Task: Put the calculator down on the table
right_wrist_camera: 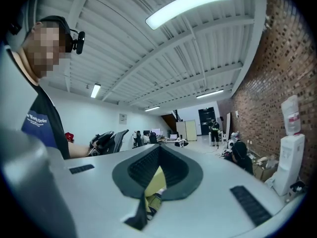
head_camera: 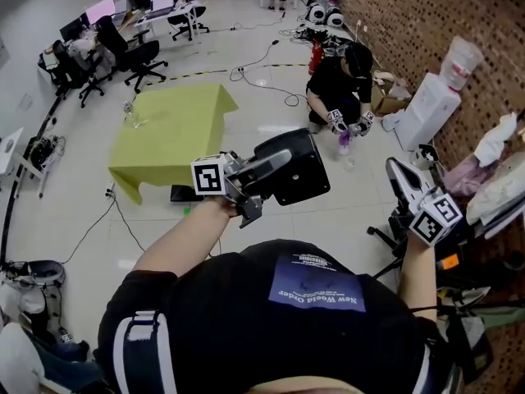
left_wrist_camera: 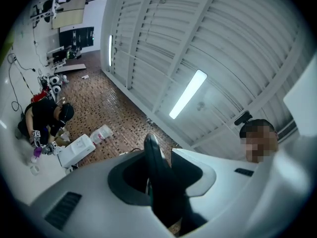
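While the calculator [head_camera: 302, 177] is off the table [head_camera: 168, 125], it hangs in the air in the left gripper [head_camera: 275, 164], to the right of the green-clothed top in the picture.

Head view: right gripper [head_camera: 397, 172] apart at the right, near a cluttered chair. Beyond the calculator a crouching person [head_camera: 336, 76] works on the floor with their own grippers. A water dispenser [head_camera: 428, 109] stands at the brick wall. Office chairs [head_camera: 135, 56] stand behind the table, cables [head_camera: 262, 64] trail across the tiles, and a dark flat item [head_camera: 184, 194] lies at the table's near edge.

Left gripper view: left gripper [left_wrist_camera: 153, 152] clamped on the calculator [left_wrist_camera: 166, 192], seen edge-on as a dark slab. Camera tilted; ceiling light [left_wrist_camera: 187, 94], crouching person [left_wrist_camera: 44, 115] and dispenser [left_wrist_camera: 74, 150] at left.

Right gripper view: right gripper [right_wrist_camera: 158, 150] tips together, nothing held. Yellow-green table [right_wrist_camera: 157, 180] shows through the gap behind the tips. Dispenser [right_wrist_camera: 287, 157] at right.
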The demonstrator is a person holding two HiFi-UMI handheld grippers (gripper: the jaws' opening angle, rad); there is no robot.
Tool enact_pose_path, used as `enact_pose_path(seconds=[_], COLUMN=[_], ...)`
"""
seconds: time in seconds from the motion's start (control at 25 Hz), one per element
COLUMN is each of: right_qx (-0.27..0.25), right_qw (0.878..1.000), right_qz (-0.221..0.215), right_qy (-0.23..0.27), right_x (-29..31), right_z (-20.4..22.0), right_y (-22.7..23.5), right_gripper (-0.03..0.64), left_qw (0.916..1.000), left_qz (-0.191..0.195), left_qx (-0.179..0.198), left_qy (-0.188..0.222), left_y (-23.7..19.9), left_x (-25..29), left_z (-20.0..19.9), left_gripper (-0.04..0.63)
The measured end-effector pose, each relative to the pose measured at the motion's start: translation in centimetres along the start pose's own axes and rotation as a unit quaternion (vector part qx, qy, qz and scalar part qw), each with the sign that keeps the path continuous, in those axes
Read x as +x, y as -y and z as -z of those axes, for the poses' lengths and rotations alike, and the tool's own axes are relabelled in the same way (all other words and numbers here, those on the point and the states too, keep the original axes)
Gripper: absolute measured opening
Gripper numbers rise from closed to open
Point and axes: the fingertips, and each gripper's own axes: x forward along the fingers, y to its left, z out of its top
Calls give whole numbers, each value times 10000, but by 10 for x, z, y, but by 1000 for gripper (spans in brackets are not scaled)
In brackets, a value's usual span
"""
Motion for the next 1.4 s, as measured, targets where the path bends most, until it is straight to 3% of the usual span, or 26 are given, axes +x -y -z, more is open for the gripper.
enact_pose_path(seconds=[0.12,0.28,0.64,1.0,1.24,1.4], right_qx=[92,60,206,165,173,156], right_qw=[9999,9998,9932,9677,9484,9464], right_qz=[99,-109,-1134,-2497,-3130,-3187], right_qy=[45,-136,-186,-304,-480,-502], right_x=[52,110,255,408,492,550], right_z=[-1,7,15,9,28,31], right_y=[16,32,95,161,128,89], right_gripper=[-12,-12,-12,-12,-12,-12], left_qw=[9999,9997,9939,9692,9570,9527], left_qz=[17,-158,-863,-1752,-2057,-2038], left_qx=[112,171,470,1048,1133,1230], left_qy=[-18,42,504,1379,1702,1889], left_y=[-27,-64,-146,-214,-226,-221], left_x=[-15,-26,-45,-59,-106,-159], left_z=[-48,-85,-163,-236,-264,-304], left_gripper=[132,132,132,132,132,132])
